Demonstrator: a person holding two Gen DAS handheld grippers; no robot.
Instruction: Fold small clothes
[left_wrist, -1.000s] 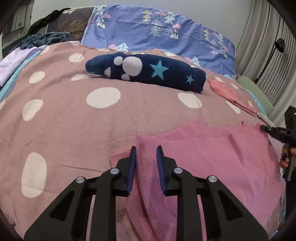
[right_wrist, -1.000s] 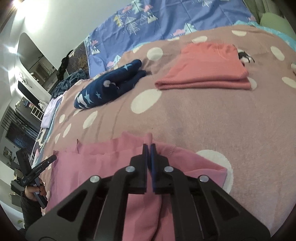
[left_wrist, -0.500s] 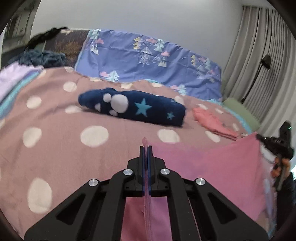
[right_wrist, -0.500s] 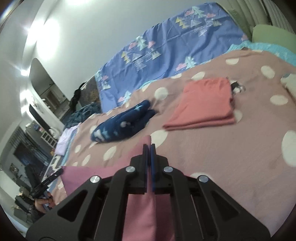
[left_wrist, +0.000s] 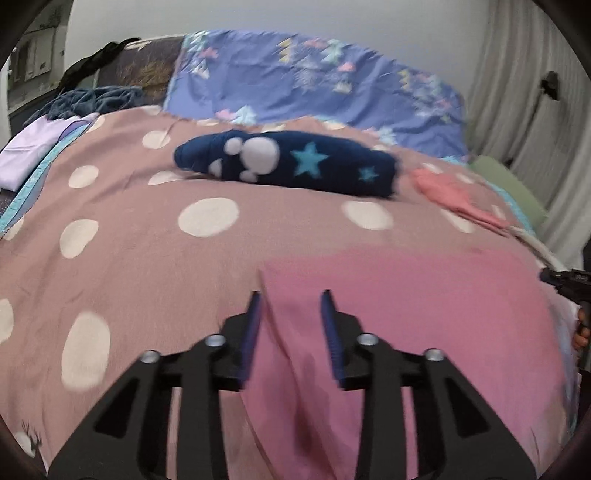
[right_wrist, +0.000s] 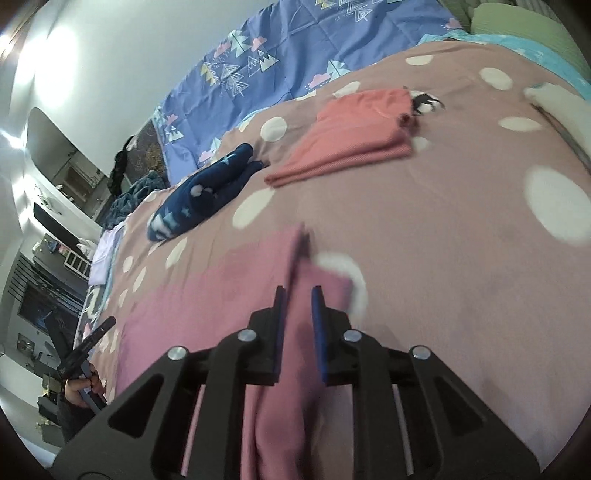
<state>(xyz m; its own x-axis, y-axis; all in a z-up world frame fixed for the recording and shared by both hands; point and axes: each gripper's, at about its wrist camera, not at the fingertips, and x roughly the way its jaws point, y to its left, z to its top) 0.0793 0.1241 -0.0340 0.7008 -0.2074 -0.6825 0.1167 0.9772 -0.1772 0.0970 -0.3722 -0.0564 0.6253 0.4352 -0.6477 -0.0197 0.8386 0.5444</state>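
Note:
A pink garment (left_wrist: 424, 314) lies spread on the polka-dot bedspread (left_wrist: 147, 266). My left gripper (left_wrist: 291, 306) is open over its left corner, with the cloth lying loose between the jaws. In the right wrist view the same pink garment (right_wrist: 207, 295) lies flat, and my right gripper (right_wrist: 297, 299) is open astride its right corner. The other hand and gripper show at the frame edge in each view.
A folded navy garment with stars (left_wrist: 295, 164) and a folded coral garment (right_wrist: 354, 136) lie farther back on the bed. A blue patterned pillow (left_wrist: 314, 92) is at the head. A lilac cloth (left_wrist: 33, 147) lies at the left edge, curtains at the right.
Both grippers held the pink garment's corners lifted half a second ago. Now both have come down and opened, and the garment lies flat on the bed.

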